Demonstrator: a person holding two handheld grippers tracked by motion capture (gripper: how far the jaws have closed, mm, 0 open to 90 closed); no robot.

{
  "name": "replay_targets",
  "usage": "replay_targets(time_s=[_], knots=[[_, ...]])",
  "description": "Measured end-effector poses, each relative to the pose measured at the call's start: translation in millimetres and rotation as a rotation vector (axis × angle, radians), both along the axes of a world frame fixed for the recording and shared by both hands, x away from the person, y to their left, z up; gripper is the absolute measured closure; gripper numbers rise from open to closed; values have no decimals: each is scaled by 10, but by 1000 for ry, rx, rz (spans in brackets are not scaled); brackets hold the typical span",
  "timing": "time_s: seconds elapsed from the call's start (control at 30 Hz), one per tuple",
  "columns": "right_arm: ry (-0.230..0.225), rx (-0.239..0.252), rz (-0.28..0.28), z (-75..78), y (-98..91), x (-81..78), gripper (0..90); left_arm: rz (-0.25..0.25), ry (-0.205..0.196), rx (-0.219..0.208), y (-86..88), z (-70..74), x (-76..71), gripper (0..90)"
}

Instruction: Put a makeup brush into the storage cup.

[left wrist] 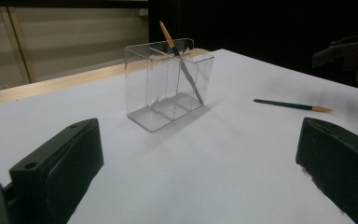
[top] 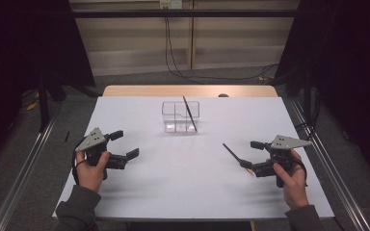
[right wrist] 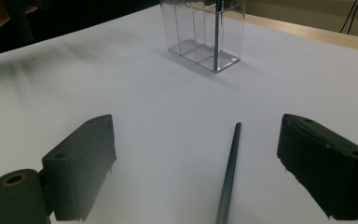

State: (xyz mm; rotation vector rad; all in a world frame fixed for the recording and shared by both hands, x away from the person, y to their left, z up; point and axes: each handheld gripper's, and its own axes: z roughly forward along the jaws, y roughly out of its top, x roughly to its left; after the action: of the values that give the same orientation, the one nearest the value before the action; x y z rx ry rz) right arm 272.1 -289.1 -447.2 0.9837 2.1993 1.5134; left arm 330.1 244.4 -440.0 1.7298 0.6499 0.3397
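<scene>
Right gripper (top: 253, 156) open around pencil (right wrist: 228, 175) on table (top: 183, 187).

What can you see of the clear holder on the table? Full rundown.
The clear holder is a see-through plastic box, open at the top, split by inner walls into compartments. It stands upright on the white table, toward the far middle, apart from both claws. One dark pencil with an orange end leans inside it, its tip on the floor of one end compartment and its top above the rim. The other compartments look empty. Nothing else touches it.
</scene>
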Motion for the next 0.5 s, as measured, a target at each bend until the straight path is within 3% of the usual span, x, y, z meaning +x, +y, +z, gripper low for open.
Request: replay_targets(time_s=[0.5], knots=[[4, -14, 6, 0, 27, 14, 107, 19, 3, 14, 81, -39, -72, 7]])
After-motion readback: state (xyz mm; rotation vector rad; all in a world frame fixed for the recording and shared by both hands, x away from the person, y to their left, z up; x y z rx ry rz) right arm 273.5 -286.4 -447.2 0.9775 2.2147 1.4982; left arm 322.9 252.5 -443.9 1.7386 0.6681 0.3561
